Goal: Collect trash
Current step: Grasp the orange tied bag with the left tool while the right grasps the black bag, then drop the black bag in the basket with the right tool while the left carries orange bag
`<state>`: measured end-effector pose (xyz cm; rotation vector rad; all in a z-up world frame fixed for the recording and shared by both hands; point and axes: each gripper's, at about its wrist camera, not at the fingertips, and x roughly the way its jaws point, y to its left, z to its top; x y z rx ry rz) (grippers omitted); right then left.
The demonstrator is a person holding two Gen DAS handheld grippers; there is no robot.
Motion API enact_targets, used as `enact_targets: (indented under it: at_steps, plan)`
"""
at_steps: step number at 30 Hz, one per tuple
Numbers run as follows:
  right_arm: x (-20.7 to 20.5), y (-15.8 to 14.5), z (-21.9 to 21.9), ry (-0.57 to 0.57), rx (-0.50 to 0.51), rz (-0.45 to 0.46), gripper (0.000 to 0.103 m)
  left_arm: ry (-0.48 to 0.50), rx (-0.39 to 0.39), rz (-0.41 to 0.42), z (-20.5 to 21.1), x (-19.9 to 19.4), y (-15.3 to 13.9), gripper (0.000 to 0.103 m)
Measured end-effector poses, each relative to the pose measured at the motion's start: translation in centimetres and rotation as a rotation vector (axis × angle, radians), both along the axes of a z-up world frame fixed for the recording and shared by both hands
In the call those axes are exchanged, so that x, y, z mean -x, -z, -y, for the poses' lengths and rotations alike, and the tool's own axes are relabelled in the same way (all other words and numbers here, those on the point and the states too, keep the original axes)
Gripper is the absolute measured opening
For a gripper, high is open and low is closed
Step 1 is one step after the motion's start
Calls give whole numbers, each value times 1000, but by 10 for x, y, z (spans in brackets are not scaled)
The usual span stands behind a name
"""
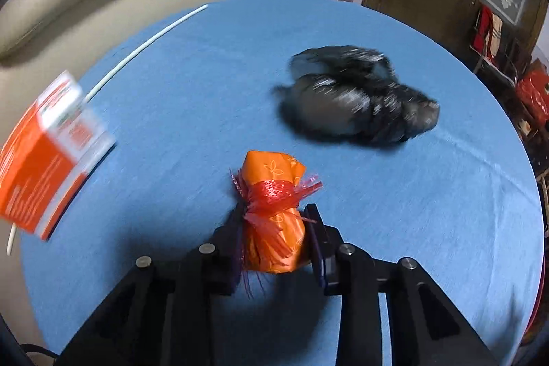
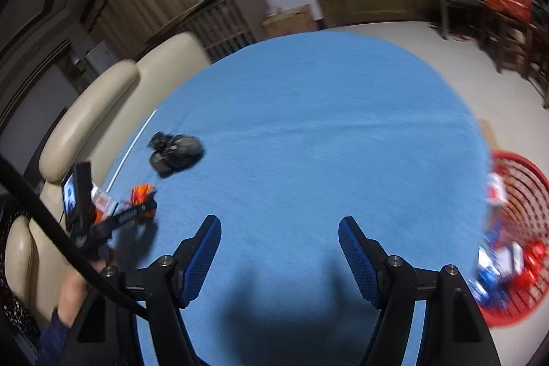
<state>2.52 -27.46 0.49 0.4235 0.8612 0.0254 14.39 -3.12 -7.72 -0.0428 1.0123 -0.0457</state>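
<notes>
One orange bundle (image 1: 274, 215) tied with red mesh. One crumpled black bag (image 1: 357, 95) on the bench (image 1: 206, 91). One orange and white carton (image 1: 48, 156). One thin white rod (image 1: 137, 52) along the bench's edge. One red basket (image 2: 514, 228) beside the bench, holding several blurred packets, too smeared to count. Two grippers: left gripper (image 1: 274, 228), right gripper (image 2: 279, 225).

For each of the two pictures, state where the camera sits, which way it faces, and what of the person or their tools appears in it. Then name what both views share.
Left wrist: on the left gripper, facing forward across the blue table; its fingers clamp the orange packet.
Right wrist: on the right gripper, looking down over the table toward the red basket; jaws open, the person's left hand visible.
Shared: table, black bag, orange packet, orange box.
</notes>
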Motion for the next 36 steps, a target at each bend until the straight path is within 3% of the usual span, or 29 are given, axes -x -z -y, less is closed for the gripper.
enact_targets:
  at_steps: [4,10,13,18,22,23,25,31,36]
  plan:
    - [-60,2,-46,-158,56,-5,74,-11,11,8,-18,16,3,34]
    - [-138,-5,-123,-382,263,35,74,-17,17,12,-26,17,0,34]
    - [-172,-3,-161,-549,365,15,74,-12,34,10,-27,13,2,34]
    - [-208,17,-194,-652,522,-33,74,-19,59,-1,-33,8,1,34]
    - [-232,44,-201,-652,536,-110,74,-27,57,-11,-37,10,-3,34]
    - [-236,51,-200,-642,526,-130,67,-29,57,-13,-37,9,-4,34]
    - [-240,61,-196,-627,482,-165,43,-30,61,-17,-37,8,-4,34]
    - [-218,56,-163,-519,330,-159,41,-44,41,-30,-36,7,-5,34]
    - [-163,46,-122,-428,239,-128,41,-45,-2,-18,-27,17,-15,34]
